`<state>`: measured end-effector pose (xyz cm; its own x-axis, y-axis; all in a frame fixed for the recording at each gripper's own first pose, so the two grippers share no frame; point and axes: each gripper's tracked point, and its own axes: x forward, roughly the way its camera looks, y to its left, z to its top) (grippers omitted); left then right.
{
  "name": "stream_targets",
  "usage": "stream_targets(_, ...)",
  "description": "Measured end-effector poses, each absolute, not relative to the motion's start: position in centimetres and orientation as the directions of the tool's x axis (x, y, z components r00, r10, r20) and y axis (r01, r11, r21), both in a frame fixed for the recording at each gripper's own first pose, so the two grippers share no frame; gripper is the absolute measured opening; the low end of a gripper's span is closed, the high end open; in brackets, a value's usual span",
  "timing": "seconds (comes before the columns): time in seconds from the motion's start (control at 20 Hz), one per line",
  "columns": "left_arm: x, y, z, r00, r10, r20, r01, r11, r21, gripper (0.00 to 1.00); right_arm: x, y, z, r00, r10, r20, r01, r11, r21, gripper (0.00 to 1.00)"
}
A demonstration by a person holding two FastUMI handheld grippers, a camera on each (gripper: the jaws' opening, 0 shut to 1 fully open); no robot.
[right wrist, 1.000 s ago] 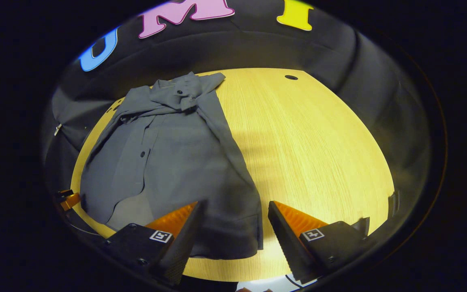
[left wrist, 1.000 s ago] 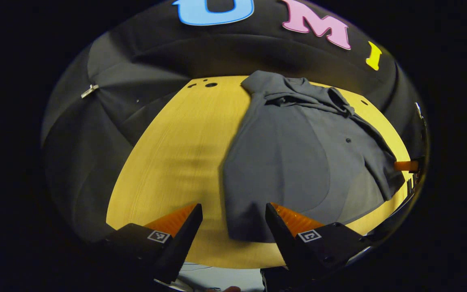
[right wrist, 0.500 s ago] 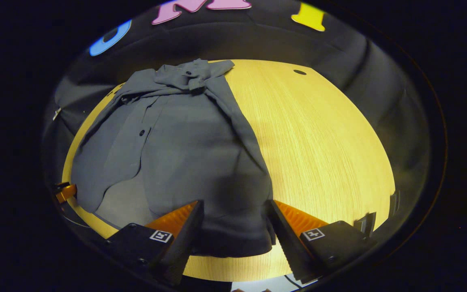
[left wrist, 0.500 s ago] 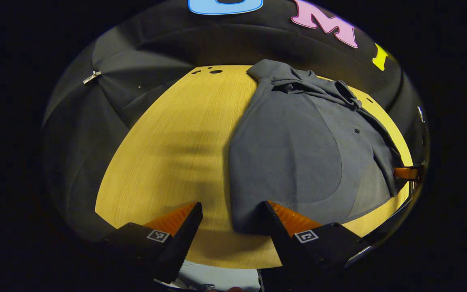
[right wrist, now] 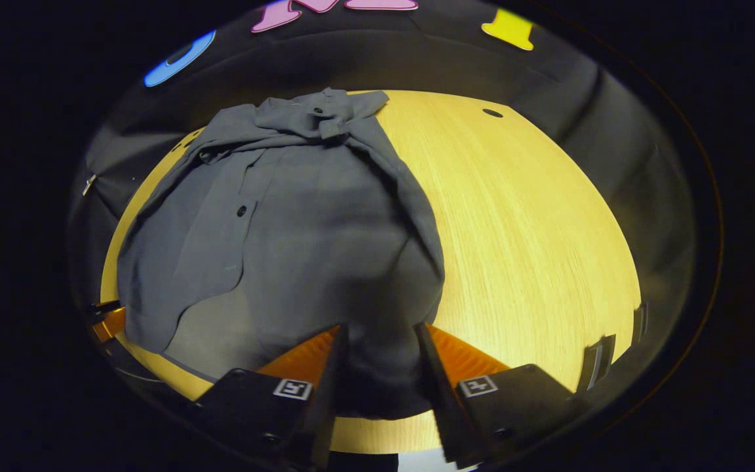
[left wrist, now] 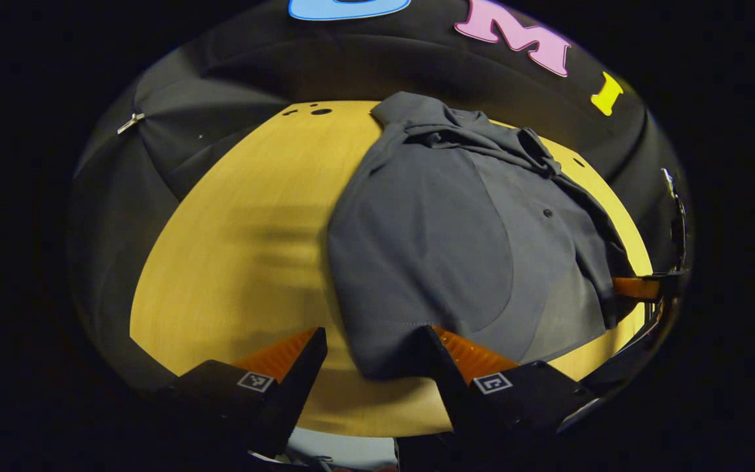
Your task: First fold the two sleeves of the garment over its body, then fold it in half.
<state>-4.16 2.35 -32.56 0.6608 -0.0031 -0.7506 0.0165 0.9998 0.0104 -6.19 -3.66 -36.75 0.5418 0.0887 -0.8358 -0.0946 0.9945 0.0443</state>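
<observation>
A grey garment [right wrist: 299, 223] lies on the yellow wooden surface [right wrist: 535, 229], sleeves already folded over its body. Its long axis runs from the collar at twelve o'clock to the hem at six. The right hand-held gripper [right wrist: 377, 354] straddles the hem's right corner, fingers narrowed but not visibly pinching. The left hand-held gripper [left wrist: 371, 354] is spread, the hem's left corner between its fingers, toward four o'clock. Both sit equally near the hem.

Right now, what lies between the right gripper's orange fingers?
The grey shirt's hem lies in the right gripper's gap, seen in the right gripper view.
</observation>
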Motion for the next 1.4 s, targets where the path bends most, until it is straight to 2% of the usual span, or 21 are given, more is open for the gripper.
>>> stream_targets(0.05, -4.1, 2.0, -32.8, 0.659, -0.012, -0.752, 0.037, 0.999, 0.017, 0.95, -6.2, -3.5, -36.8, 0.537, 0.088, -0.839, -0.104, 0.994, 0.038, 0.5)
stream_targets(0.1, -3.8, 1.3, -32.8, 0.661, -0.018, -0.751, 0.057, 0.998, 0.026, 0.94, -5.9, -3.3, -36.0, 0.537, 0.102, -0.838, -0.11, 0.993, 0.051, 0.47)
stream_targets(0.2, -3.1, 0.3, -32.8, 0.655, -0.034, -0.755, 0.079, 0.997, 0.024, 0.86, -5.7, -2.7, -36.7, 0.538, 0.109, -0.836, -0.099, 0.993, 0.066, 0.22)
stream_targets(0.3, -2.8, -1.1, -32.8, 0.653, -0.067, -0.755, 0.115, 0.993, 0.01, 0.84, -5.6, -2.2, -36.9, 0.537, 0.125, -0.834, -0.1, 0.991, 0.084, 0.1)
stream_targets(0.35, -2.4, -1.6, -32.8, 0.653, -0.082, -0.753, 0.128, 0.992, 0.003, 0.7, -5.6, -1.8, -36.7, 0.532, 0.152, -0.833, -0.12, 0.987, 0.104, 0.08)
stream_targets(0.4, -2.0, -2.0, -32.8, 0.657, -0.091, -0.748, 0.135, 0.991, -0.002, 0.66, -5.6, -1.2, -36.8, 0.519, 0.179, -0.836, -0.127, 0.983, 0.132, 0.09)
stream_targets(0.45, -2.0, -2.4, -32.8, 0.661, -0.102, -0.743, 0.131, 0.991, -0.02, 0.51, -5.5, -0.8, -36.7, 0.513, 0.202, -0.835, -0.127, 0.979, 0.159, 0.06)
stream_targets(0.6, -0.9, -3.8, -32.8, 0.681, -0.122, -0.722, 0.081, 0.992, -0.092, 0.12, -5.2, 0.6, -36.6, 0.502, 0.267, -0.822, -0.105, 0.963, 0.249, 0.06)
stream_targets(0.65, -0.8, -4.0, -32.7, 0.68, -0.132, -0.722, 0.069, 0.991, -0.116, 0.07, -5.3, 0.9, -36.5, 0.498, 0.289, -0.817, -0.097, 0.955, 0.279, 0.06)
stream_targets(0.95, -0.4, -6.2, -27.8, 0.753, -0.219, -0.62, 0.119, 0.973, -0.198, 0.06, -3.7, 2.3, -33.5, 0.548, 0.376, -0.747, -0.106, 0.917, 0.383, 0.06)
stream_targets(1.15, 0.7, -6.8, -24.7, 0.788, -0.238, -0.567, 0.115, 0.963, -0.244, 0.06, -1.9, 2.4, -30.5, 0.596, 0.379, -0.708, -0.136, 0.917, 0.376, 0.06)
stream_targets(1.2, 1.0, -6.9, -24.0, 0.797, -0.24, -0.554, 0.115, 0.961, -0.252, 0.02, -1.1, 2.6, -29.6, 0.612, 0.385, -0.691, -0.141, 0.912, 0.384, 0.06)
stream_targets(1.25, 1.6, -7.0, -23.3, 0.804, -0.244, -0.543, 0.114, 0.958, -0.262, 0.06, -0.2, 2.6, -28.7, 0.627, 0.39, -0.674, -0.147, 0.909, 0.39, 0.06)
stream_targets(1.4, 3.1, -7.3, -21.1, 0.824, -0.255, -0.507, 0.125, 0.953, -0.275, 0.06, 2.1, 2.8, -26.4, 0.663, 0.397, -0.635, -0.175, 0.907, 0.383, 0.06)
